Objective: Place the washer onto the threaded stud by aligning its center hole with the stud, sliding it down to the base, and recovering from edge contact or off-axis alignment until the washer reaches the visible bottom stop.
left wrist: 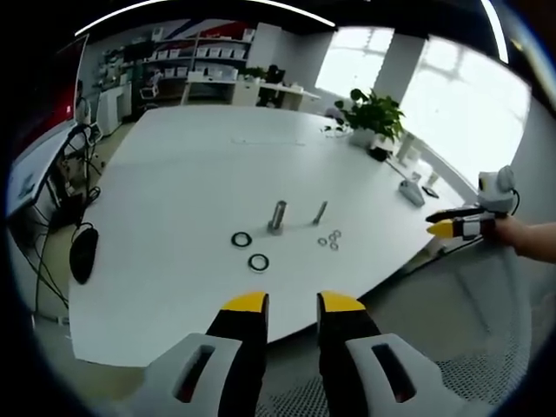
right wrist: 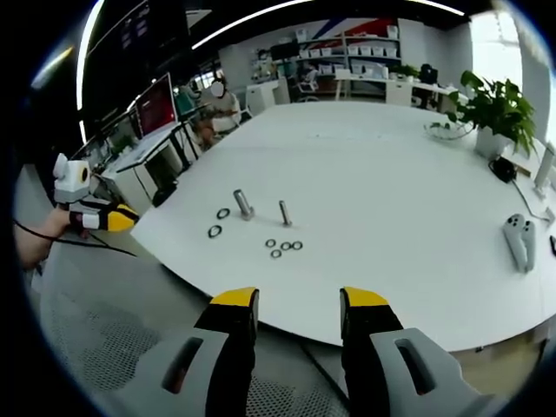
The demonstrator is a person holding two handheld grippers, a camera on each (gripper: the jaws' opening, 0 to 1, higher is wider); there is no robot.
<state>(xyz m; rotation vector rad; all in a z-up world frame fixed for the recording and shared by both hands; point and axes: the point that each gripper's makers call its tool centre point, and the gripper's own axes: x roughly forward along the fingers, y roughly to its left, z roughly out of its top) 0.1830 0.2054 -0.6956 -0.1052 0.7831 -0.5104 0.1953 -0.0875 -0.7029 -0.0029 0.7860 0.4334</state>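
On the white table a thick threaded stud stands upright beside a thinner stud. Two large dark washers lie flat in front of the thick stud, and several small washers lie near the thin one. My left gripper hangs open and empty off the table's near edge. From the other side I see the thick stud, the thin stud, a large washer and the small washers. My right gripper is open and empty, also short of the table.
A potted plant and a white controller sit at the table's far right; the same controller lies near the table's right edge. A black object lies at the left edge. A person sits at desks behind.
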